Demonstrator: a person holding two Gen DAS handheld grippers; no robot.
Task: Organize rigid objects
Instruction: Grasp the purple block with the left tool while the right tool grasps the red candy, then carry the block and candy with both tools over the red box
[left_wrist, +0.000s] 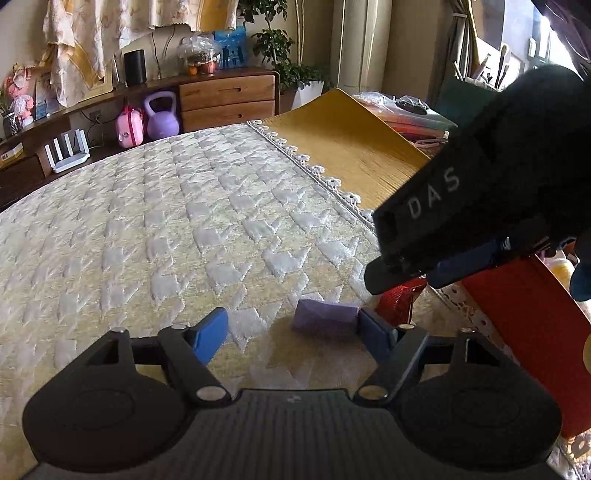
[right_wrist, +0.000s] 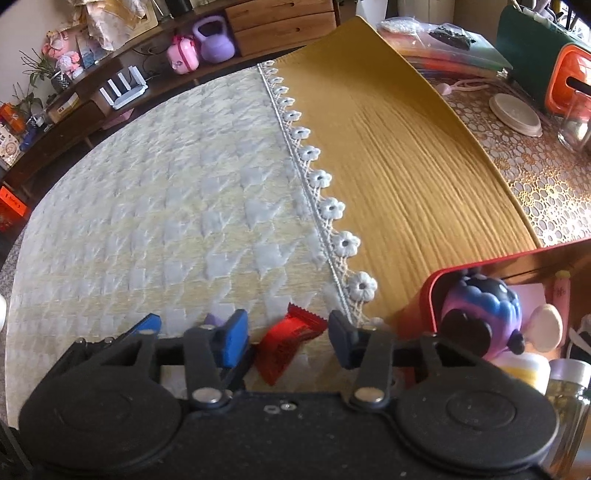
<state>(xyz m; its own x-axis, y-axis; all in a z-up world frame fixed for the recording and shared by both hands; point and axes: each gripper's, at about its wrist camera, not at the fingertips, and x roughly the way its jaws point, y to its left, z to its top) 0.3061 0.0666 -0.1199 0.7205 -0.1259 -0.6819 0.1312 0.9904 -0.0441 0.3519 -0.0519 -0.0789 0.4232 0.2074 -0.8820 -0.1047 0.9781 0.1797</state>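
A small purple block (left_wrist: 325, 316) lies on the quilted cloth just inside my left gripper's right finger. My left gripper (left_wrist: 295, 332) is open, its blue fingers spread wide around that spot. A red foil packet (right_wrist: 291, 341) lies on the cloth between the fingers of my right gripper (right_wrist: 288, 338), which is open and low over it. The packet also shows in the left wrist view (left_wrist: 400, 299) under the right gripper's black body (left_wrist: 480, 192). A red box (right_wrist: 491, 269) at the right holds toys.
The box contains a purple-blue squishy toy (right_wrist: 480, 317) and small items. A glass jar (right_wrist: 567, 410) stands at the lower right. A yellow mat (right_wrist: 406, 155) covers the table's right part. A white lid (right_wrist: 515, 114) and orange case (right_wrist: 569, 77) lie beyond.
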